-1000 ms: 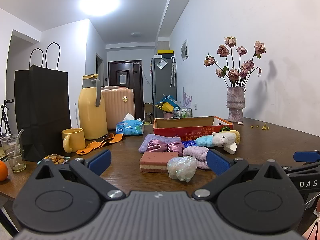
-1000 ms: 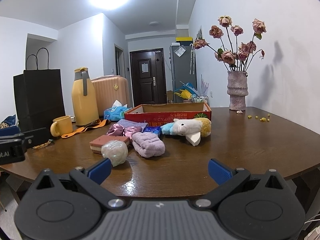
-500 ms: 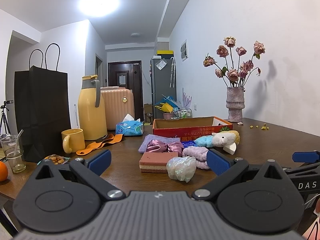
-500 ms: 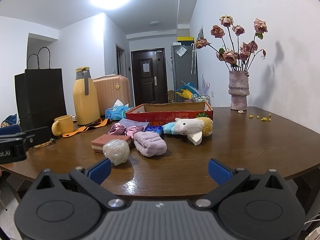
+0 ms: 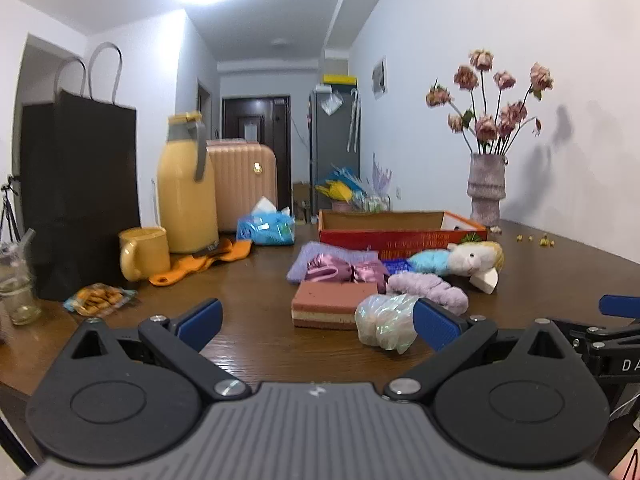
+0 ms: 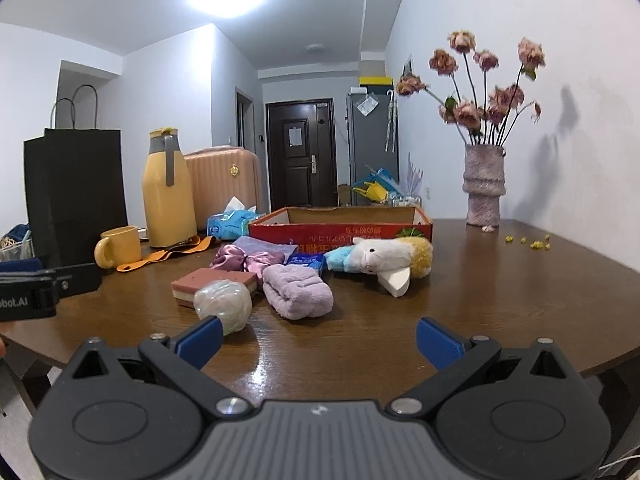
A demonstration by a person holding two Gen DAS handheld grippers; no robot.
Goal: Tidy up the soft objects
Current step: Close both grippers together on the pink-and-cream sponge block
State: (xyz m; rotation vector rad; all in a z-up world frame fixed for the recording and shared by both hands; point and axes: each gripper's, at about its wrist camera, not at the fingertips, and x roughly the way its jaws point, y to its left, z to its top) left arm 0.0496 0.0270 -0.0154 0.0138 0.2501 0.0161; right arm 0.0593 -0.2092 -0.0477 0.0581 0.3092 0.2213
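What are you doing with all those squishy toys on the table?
A person holds a grabbing tool in each hand to tidy soft things. Both the left tool and the right tool are open and hold nothing yet. On the brown wooden table lie a shiny iridescent ball, a fluffy lilac towel roll, a layered pink sponge and a white plush lamb, in front of the red cardboard box.

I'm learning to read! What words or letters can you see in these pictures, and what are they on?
"D" then part of another letter: white, on the right gripper, cut off at the picture's edge.
"obot.AI": white, on the left gripper, its start cut off.
Printed characters on the red cardboard box: upside down, too blurred to read.
Blue tissue pack, paper on the dark door: too small to read.
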